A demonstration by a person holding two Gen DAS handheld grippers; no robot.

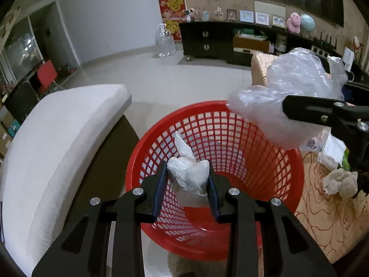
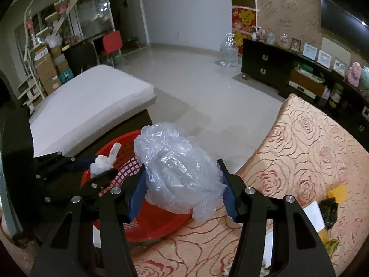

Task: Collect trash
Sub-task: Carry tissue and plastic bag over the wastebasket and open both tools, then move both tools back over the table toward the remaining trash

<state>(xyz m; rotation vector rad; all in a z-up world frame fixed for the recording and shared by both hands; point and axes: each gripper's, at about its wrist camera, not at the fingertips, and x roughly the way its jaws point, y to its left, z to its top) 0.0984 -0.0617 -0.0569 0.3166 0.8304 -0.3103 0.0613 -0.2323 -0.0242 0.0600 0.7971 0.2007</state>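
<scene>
Counter (image 2: 311,143), lower right of the right wrist view: covered in a peach cloth with red rose outlines. Lying on it at the right edge: white paper (image 2: 314,214), a black crumpled scrap (image 2: 328,210) and a yellow piece (image 2: 339,192). In the left wrist view, a crumpled tissue (image 1: 340,182) lies at right.

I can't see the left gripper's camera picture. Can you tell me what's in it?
The left gripper squeezes a crumpled white paper wad right above a red mesh basket. At right, the right gripper holds a clear plastic bag over the basket's rim, with more crumpled trash on a rose-patterned cloth.
</scene>
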